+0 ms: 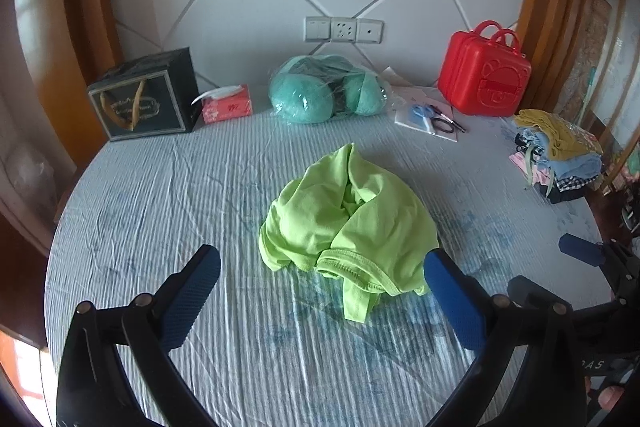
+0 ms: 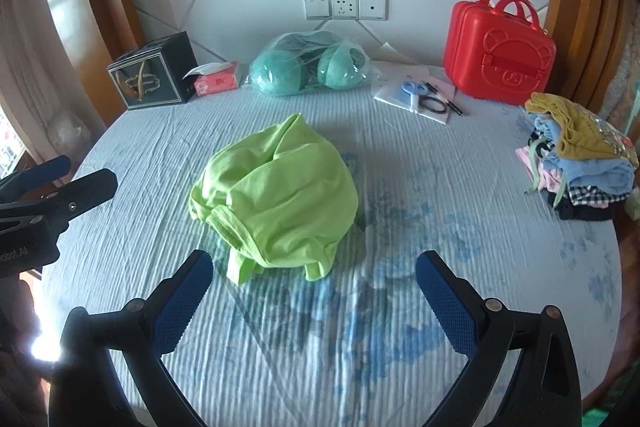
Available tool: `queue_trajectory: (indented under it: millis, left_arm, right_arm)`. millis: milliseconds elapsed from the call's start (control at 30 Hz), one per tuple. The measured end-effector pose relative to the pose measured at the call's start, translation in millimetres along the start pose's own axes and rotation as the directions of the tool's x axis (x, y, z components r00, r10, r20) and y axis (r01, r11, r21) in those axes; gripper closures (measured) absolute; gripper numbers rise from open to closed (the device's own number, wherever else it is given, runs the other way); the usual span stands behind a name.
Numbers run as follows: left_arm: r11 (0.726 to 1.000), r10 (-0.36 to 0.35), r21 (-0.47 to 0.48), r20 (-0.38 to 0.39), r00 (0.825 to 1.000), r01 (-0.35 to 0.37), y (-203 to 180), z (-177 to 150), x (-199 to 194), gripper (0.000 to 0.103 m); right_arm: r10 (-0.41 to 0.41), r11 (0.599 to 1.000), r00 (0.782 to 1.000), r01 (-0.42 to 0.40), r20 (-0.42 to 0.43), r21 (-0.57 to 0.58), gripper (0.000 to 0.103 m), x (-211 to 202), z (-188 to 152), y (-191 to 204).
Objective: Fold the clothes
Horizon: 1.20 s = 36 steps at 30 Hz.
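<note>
A crumpled lime-green garment [image 1: 348, 219] lies in a heap in the middle of the bed; it also shows in the right wrist view [image 2: 276, 195]. My left gripper [image 1: 320, 263] is open and empty, its blue-padded fingers just short of the garment's near edge. My right gripper [image 2: 314, 267] is open and empty, in front of the garment and a little to its right. The right gripper's fingers [image 1: 580, 251] show at the right edge of the left wrist view. The left gripper's fingers [image 2: 60, 183] show at the left edge of the right wrist view.
The bed has a pale blue striped sheet [image 2: 440, 227]. A stack of folded clothes [image 2: 580, 163] sits at the right edge. Along the headboard stand a red case [image 2: 500, 51], scissors on paper [image 2: 416, 93], a bagged teal pillow [image 2: 308, 67], a tissue pack [image 2: 216, 79] and a dark box [image 2: 154, 75].
</note>
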<state>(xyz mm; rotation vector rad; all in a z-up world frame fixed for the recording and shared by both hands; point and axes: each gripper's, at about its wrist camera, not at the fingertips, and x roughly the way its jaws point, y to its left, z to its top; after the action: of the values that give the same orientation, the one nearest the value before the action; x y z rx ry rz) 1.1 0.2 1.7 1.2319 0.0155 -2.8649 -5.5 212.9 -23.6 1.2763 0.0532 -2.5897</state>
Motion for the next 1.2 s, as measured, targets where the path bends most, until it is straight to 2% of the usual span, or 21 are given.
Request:
queue_trajectory:
  millis: [100, 200, 400, 833, 1200]
  left_arm:
    - [0.999, 0.031, 0.016, 0.014, 0.999, -0.032, -5, 0, -5, 0.0]
    - [1.0, 0.008, -0.025, -0.026, 1.0, -0.009, 2, -2, 1, 0.0]
    - [0.999, -0.022, -0.038, -0.067, 0.998, 0.02, 19, 4, 13, 0.0]
    - [0.999, -0.018, -0.037, -0.084, 0.996, 0.015, 20, -3, 17, 0.0]
    - [0.999, -0.019, -0.038, -0.095, 0.995, 0.015, 22, -1, 19, 0.0]
  right_arm:
    - [-0.009, 1.0, 1.0, 0.009, -0.003, -0.001, 0.0, 1, 0, 1]
    - [-0.017, 1.0, 1.0, 0.017, -0.006, -0.002, 0.0, 2, 0, 2]
    - [-0.034, 0.999, 0.999, 0.034, -0.012, -0.003, 0.0, 4, 0, 4]
    - [-0.069, 0.998, 0.998, 0.069, -0.013, -0.005, 0.0, 6, -1, 8]
    - [-0.065, 0.998, 0.998, 0.065, -0.016, 0.008, 0.0, 8, 1, 7]
